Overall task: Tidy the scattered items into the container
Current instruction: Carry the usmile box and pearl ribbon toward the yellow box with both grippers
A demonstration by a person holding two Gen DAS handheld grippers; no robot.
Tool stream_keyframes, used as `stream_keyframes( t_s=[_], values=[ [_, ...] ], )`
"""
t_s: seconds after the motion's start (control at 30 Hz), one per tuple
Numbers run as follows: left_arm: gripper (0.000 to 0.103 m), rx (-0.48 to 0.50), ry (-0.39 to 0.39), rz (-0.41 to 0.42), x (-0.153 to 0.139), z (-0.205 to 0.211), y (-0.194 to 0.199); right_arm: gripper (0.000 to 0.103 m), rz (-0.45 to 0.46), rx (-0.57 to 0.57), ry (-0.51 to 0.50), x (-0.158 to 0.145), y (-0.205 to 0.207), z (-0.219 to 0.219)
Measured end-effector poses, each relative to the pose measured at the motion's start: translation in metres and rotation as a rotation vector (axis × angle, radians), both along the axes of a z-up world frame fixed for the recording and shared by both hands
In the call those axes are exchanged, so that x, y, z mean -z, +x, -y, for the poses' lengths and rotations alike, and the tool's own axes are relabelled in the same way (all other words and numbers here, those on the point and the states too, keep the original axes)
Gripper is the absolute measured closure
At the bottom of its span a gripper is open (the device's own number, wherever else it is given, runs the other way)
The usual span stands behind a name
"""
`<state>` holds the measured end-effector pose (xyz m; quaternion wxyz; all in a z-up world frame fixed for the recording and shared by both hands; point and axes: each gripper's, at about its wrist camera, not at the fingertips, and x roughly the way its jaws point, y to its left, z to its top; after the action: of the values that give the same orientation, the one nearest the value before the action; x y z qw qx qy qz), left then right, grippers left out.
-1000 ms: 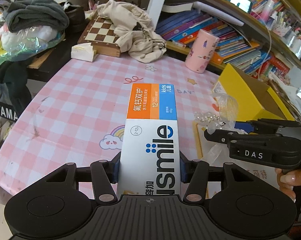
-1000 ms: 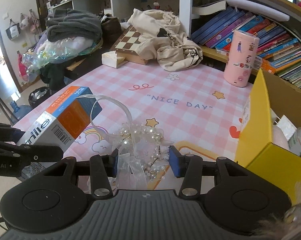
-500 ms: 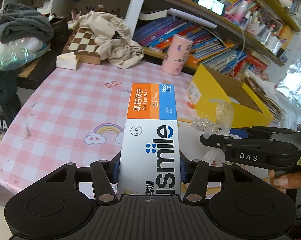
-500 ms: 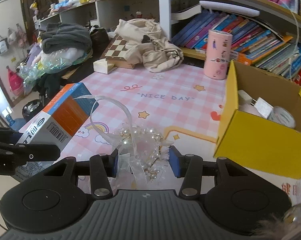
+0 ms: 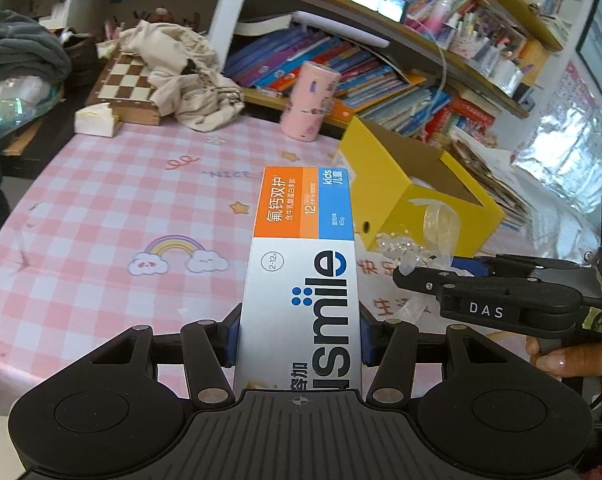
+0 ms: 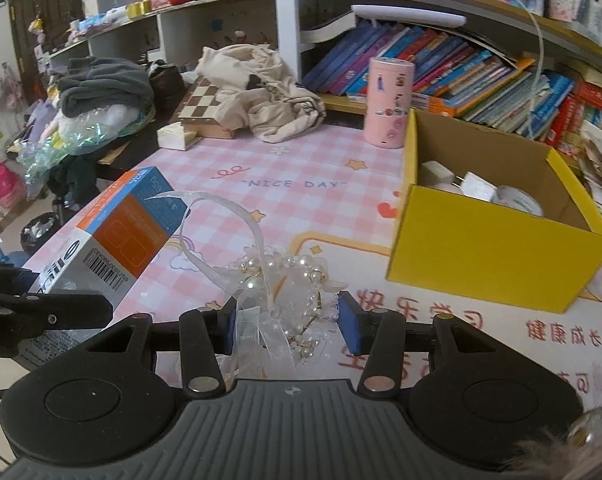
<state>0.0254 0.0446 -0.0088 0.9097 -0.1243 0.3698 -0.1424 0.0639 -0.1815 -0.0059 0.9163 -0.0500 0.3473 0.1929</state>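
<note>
Both hand-held grippers carried items above the pink checked tablecloth [image 6: 301, 168] toward the open yellow cardboard box [image 6: 489, 248], which already held a few white items. The left gripper [image 5: 299, 344] clamped a long white, orange and blue toothpaste carton [image 5: 301, 264] by its sides near one end. The right gripper [image 6: 287, 320] pinched a white pearl-and-ribbon hair ornament [image 6: 279, 280] (its ribbon loop standing free), apparently for dropping in.
</note>
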Motion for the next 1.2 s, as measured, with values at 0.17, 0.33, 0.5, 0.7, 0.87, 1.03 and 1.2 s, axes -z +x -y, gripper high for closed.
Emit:
stream_keyframes(
  t_s=[0.17, 0.33, 0.5, 0.7, 0.87, 1.03, 1.2],
  values=[
    [0.052, 0.043, -0.013, 0.003, 0.000, 0.009, 0.003, 0.058, 0.001, 0.047, -0.009, -0.001, -0.006, 0.013],
    [0.052, 0.089, -0.023, -0.002, 0.003, 0.020, 0.008, 0.058, -0.002, 0.097, -0.017, -0.001, -0.010, 0.028],
    [0.052, 0.136, -0.024, -0.005, 0.004, 0.034, 0.013, 0.058, -0.008, 0.148, -0.017, 0.001, -0.014, 0.044],
    [0.052, 0.186, -0.021, -0.009, 0.004, 0.053, 0.021, 0.058, -0.011, 0.202, -0.014, 0.001, -0.015, 0.064],
    [0.052, 0.220, -0.018, -0.010, 0.003, 0.069, 0.027, 0.058, -0.018, 0.238, -0.010, 0.001, -0.014, 0.081],
    [0.052, 0.245, -0.013, -0.012, 0.002, 0.086, 0.032, 0.058, -0.023, 0.259, -0.010, 0.001, -0.013, 0.096],
    [0.052, 0.262, -0.008, -0.019, 0.002, 0.102, 0.036, 0.058, -0.027, 0.276, -0.006, 0.002, -0.013, 0.110]
  ],
)
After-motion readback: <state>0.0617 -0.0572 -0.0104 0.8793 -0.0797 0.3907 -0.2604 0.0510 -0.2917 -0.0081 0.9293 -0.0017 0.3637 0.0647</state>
